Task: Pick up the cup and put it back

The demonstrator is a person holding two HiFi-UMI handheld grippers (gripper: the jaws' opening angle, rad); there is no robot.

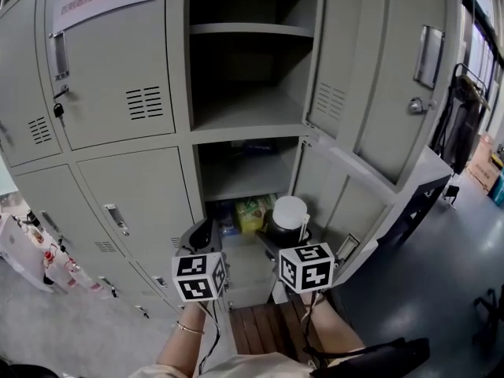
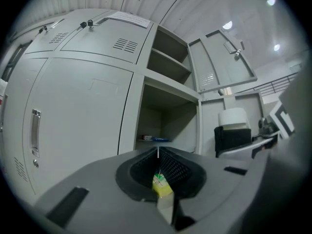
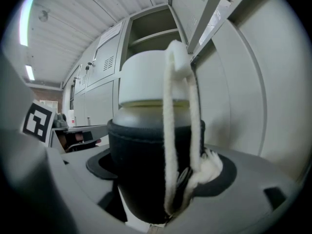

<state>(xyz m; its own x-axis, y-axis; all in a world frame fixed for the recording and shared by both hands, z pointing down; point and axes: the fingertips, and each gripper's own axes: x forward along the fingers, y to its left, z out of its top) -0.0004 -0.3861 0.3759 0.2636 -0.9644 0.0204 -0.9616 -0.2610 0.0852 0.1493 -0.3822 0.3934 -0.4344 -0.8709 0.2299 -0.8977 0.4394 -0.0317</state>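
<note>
Holding cup [image 3: 139, 155] in right hand-held gripper [image 3: 160, 169], jaws clamped on its black sleeve, white lid above & white cord [image 3: 169, 130] looped down the front: detail plain only in right gripper view. From head view, same cup small, up in front of lower open compt of grey lockers [image 1: 118, 93], just right of yellow-green pack [image 1: 250, 211] on that shelf; can't tell if resting on anything. Left hand-held gripper [image 2: 158, 155] w/ jaws together, nothing clamped; pack glimpsed thru slit under the tips in left gripper view. Also shown there: cup side-on at far right, & red-blue item [image 2: 152, 139] on the shelf above, clearer than from head view. Only from head view: wooden bench [image 1: 264, 329] below, locker doors [image 1: 378, 77] swung open to the right.
</note>
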